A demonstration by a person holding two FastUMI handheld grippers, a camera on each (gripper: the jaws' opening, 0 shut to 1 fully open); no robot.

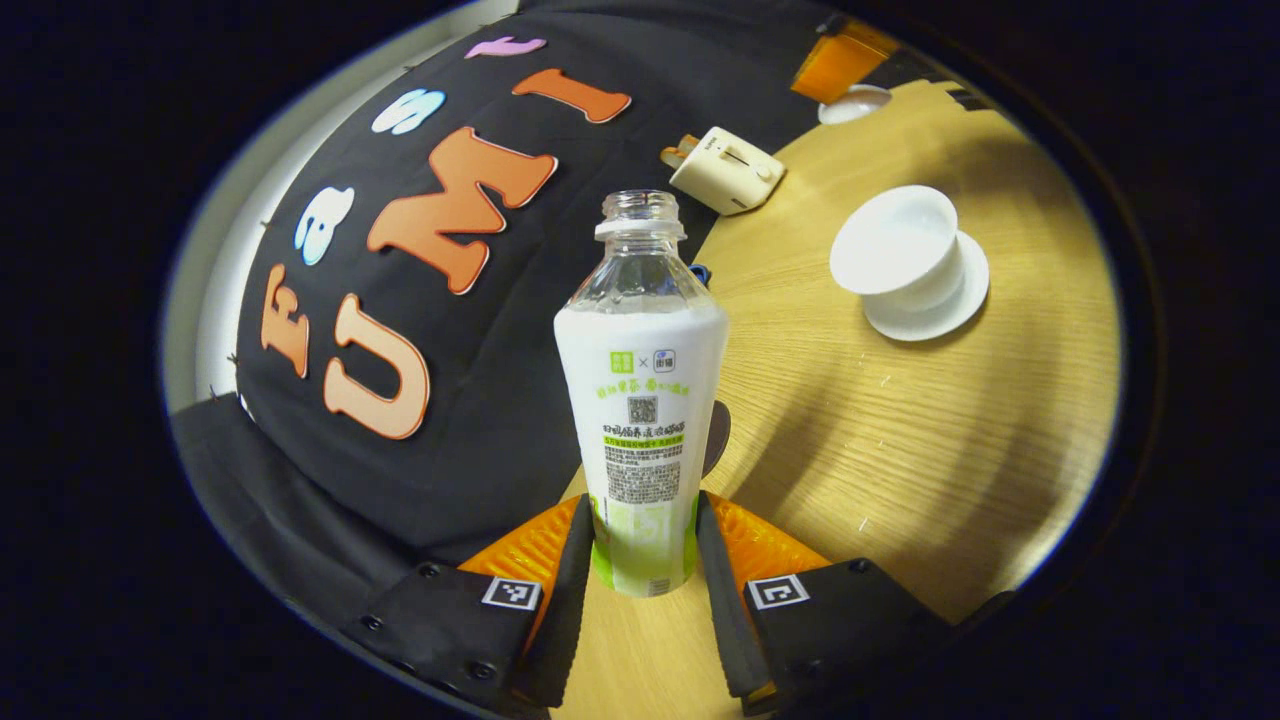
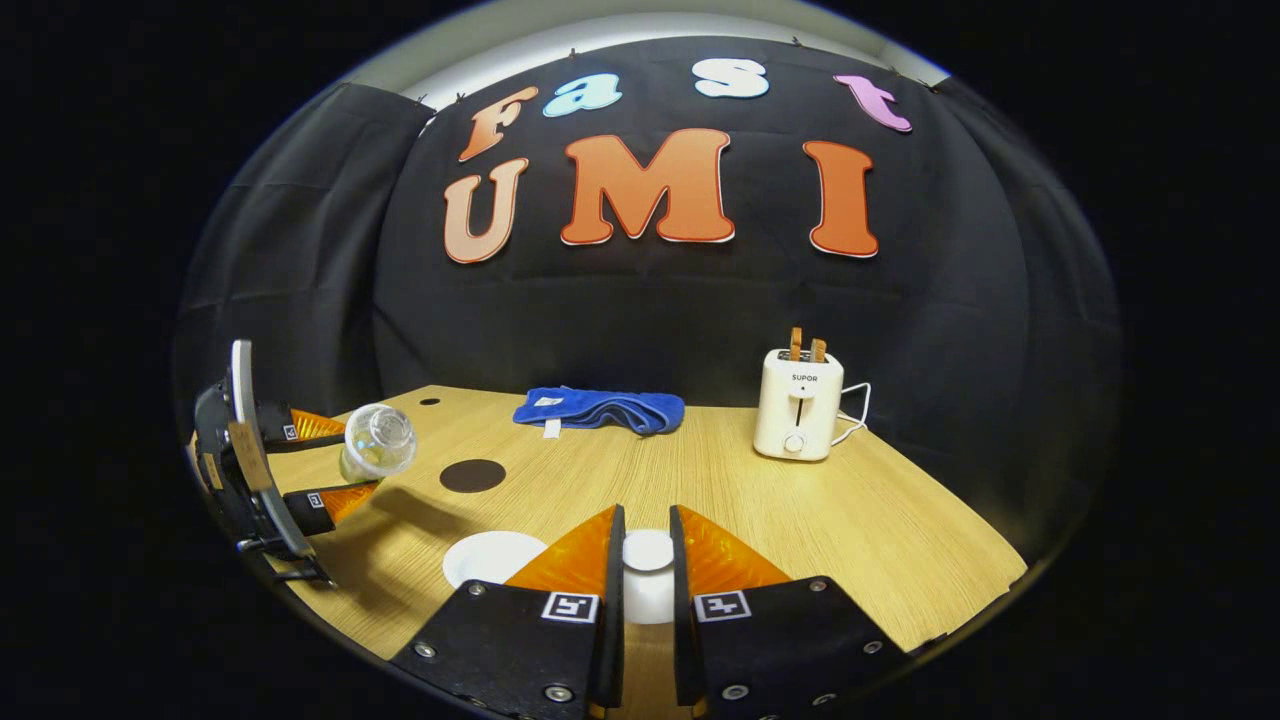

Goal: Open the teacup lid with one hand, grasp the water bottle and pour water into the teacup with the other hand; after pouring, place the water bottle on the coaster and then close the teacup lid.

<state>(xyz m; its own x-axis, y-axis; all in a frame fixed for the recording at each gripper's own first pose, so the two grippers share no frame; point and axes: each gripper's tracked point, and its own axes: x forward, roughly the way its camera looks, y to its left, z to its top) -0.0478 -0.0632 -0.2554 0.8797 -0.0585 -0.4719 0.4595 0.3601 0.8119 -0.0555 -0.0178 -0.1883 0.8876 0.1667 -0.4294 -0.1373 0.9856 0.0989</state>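
While tilted, water bottle between left hand-held gripper fingers.

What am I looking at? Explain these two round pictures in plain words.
A person holds a two-finger tool in each hand; each carries a camera looking along its jaws. In the left gripper view, the left gripper clamps an uncapped clear plastic bottle with a white label. In the right gripper view, the right gripper grips the white teacup lid. On the wooden table stand an open white teacup, a dark round coaster, a blue towel and a cream toaster.
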